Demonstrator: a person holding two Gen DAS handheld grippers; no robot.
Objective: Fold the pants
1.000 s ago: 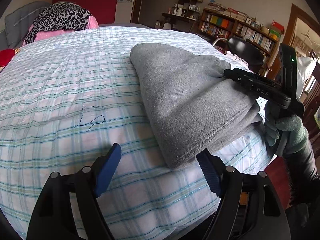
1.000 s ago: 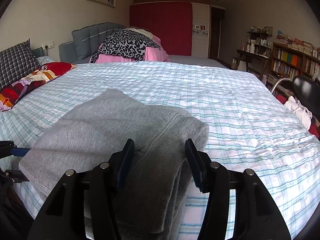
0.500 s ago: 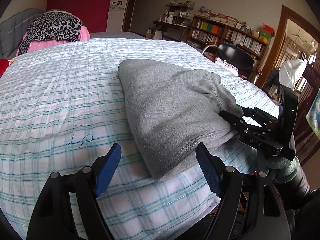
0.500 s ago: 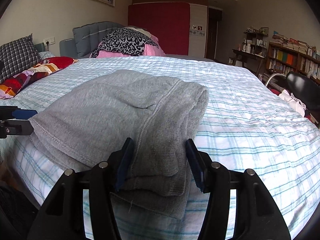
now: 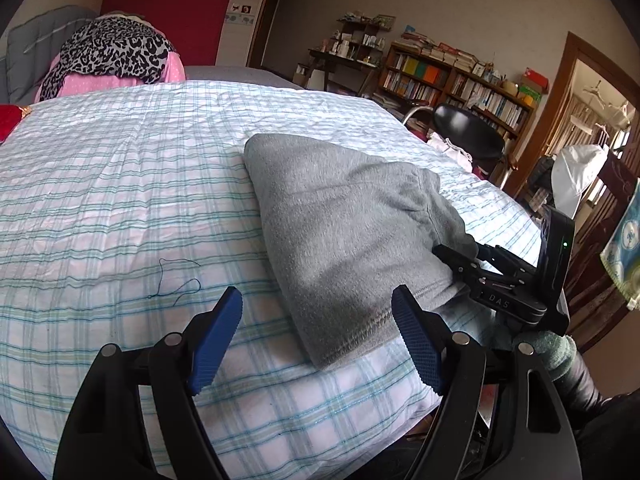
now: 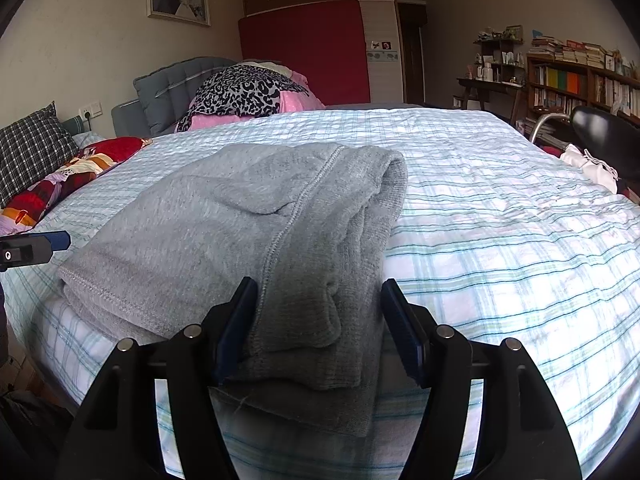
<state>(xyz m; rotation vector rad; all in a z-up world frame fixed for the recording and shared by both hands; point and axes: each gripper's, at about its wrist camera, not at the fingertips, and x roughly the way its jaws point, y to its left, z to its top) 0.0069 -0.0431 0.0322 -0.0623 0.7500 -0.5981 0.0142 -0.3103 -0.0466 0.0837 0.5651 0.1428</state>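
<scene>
The grey pants (image 5: 344, 232) lie folded in a thick bundle near the front edge of the bed (image 5: 120, 208). They also show in the right wrist view (image 6: 248, 232). My left gripper (image 5: 316, 340) is open and empty, just in front of the bundle's near corner. My right gripper (image 6: 320, 328) is open, with its fingers either side of the bundle's near end, not closed on it. The right gripper also shows in the left wrist view (image 5: 492, 276) at the bundle's right end.
A loose dark thread (image 5: 176, 280) lies on the checked sheet left of the pants. A leopard-print and pink pile (image 6: 248, 92) and pillows (image 6: 32, 152) are at the bed's head. A black chair (image 6: 604, 136) and bookshelves (image 5: 460, 80) stand right of the bed.
Both grippers have drawn back from the pants toward the bed's front edge. The folded bundle has stayed in place.
</scene>
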